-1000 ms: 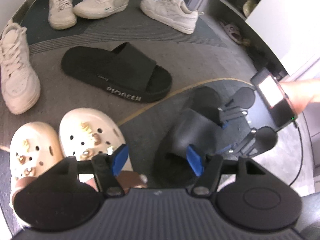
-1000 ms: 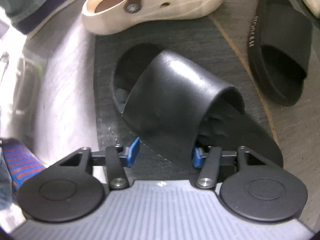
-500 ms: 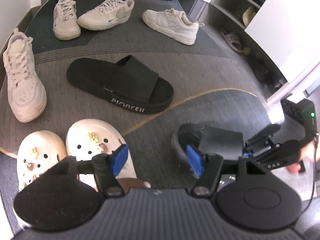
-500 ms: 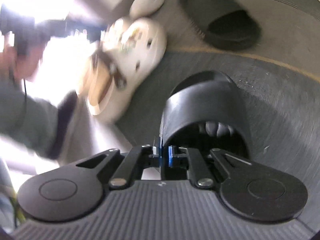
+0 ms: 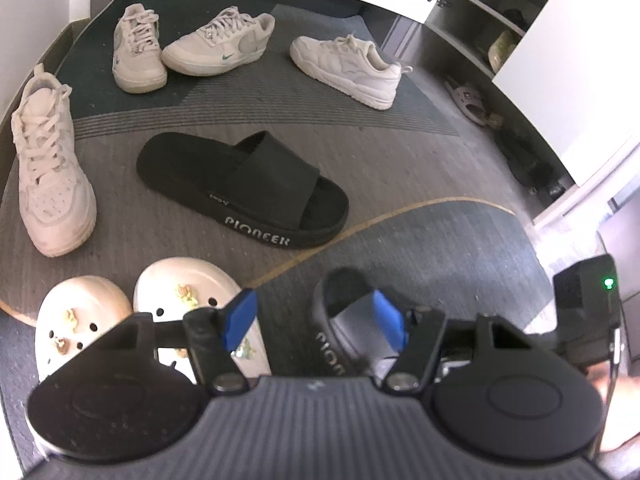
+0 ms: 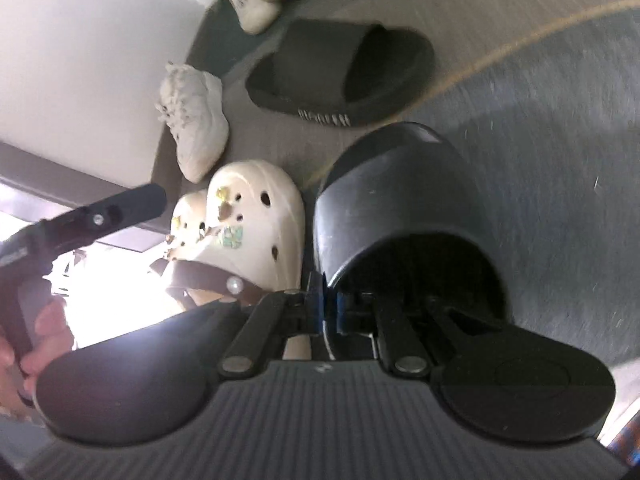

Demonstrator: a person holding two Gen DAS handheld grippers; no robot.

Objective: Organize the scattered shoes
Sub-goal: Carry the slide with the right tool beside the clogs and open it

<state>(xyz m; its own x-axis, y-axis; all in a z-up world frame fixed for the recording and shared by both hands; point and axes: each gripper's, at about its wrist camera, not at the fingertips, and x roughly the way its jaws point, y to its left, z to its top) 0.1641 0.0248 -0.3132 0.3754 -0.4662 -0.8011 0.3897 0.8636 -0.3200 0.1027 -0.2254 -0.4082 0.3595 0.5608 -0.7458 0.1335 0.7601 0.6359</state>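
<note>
The right claw (image 6: 329, 306) is clenched on the side edge of a black slipper's (image 6: 396, 208) strap, one blue pad outside and one inside. That slipper sits on the dark part of the rug (image 6: 560, 160), just beside a pair of cream clogs (image 6: 256, 216). The left claw (image 5: 316, 316) is released, its blue pads apart and holding nothing, above the floor between the clogs (image 5: 180, 300) and the held slipper (image 5: 340, 320).

The other black slipper (image 5: 244, 188) lies alone in the middle of the rug (image 5: 420, 248), with bare floor on its right side up to a thin gold line (image 5: 360, 228).

The left view shows more of the room: three pale sneakers (image 5: 220, 44) in a row at the far edge, one more pale sneaker (image 5: 48, 168) at the left edge, and open shelves (image 5: 480, 12) with a pink sandal (image 5: 466, 98) on the floor by them. The right view shows the grip up close and a hand (image 6: 32, 340) holding the left claw's handle.
</note>
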